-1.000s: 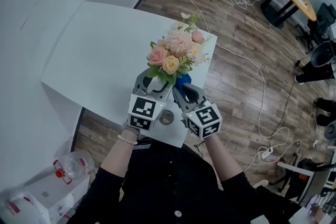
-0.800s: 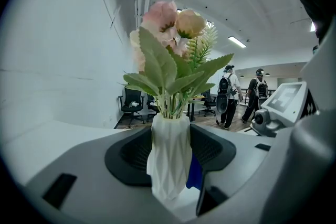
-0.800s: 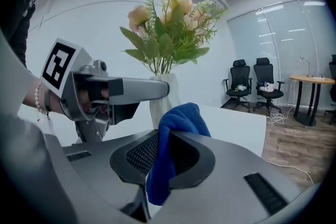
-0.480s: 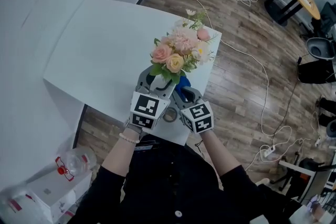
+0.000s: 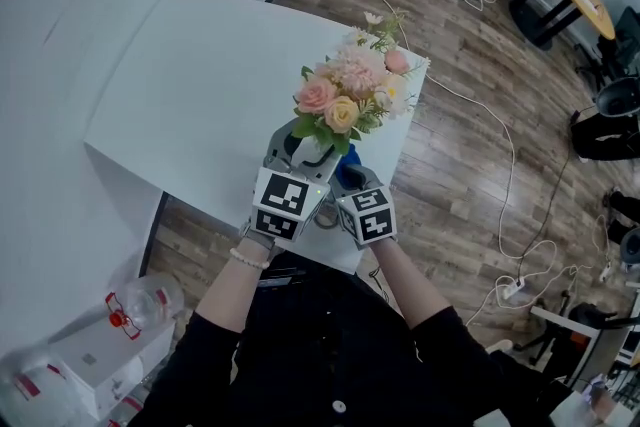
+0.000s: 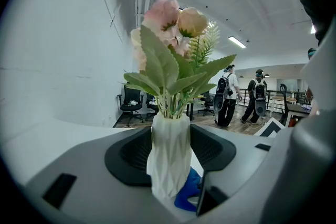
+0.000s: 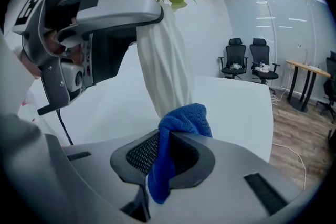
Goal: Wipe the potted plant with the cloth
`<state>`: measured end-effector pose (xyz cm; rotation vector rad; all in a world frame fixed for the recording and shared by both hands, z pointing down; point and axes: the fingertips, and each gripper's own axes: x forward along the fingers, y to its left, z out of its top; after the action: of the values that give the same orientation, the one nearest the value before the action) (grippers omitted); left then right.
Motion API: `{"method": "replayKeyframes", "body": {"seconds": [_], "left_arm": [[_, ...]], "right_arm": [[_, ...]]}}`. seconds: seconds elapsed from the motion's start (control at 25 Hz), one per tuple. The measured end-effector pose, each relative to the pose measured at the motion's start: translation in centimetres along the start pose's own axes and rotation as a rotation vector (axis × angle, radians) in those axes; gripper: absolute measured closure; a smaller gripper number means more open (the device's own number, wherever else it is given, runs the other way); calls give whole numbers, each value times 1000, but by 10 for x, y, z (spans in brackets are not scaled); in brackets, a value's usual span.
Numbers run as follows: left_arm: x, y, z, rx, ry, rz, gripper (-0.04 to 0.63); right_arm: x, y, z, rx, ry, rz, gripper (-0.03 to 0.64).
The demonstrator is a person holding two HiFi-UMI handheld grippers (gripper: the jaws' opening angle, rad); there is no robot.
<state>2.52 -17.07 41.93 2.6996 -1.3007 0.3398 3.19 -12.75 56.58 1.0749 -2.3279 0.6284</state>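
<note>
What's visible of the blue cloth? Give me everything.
The blue cloth looks like soft microfibre, bunched into folds. The right hand-held gripper is shut on its middle: a rounded wad sticks out past the jaws and a tail hangs below them. The wad appears to press against the lower side of the white vase. From the head view only a small blue patch shows, under the flowers.

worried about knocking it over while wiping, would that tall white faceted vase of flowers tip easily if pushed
Probably top-heavy: the white faceted vase is narrow while its pink bouquet spreads wide above. Pushes from the blue cloth high up could tip it, though the left gripper clamping it should steady it.
</note>
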Motion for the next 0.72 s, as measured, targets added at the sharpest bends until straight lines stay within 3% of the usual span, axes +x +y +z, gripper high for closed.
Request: {"method": "replayKeyframes", "body": {"seconds": [0.4, 0.72], "left_arm": [[1, 3, -2, -8, 7, -5, 356], [1, 4, -1, -13, 10, -10, 356]], "right_arm": [[-18, 28, 27, -28, -76, 60, 543], [-40, 42, 56, -149, -134, 87, 543]]}}
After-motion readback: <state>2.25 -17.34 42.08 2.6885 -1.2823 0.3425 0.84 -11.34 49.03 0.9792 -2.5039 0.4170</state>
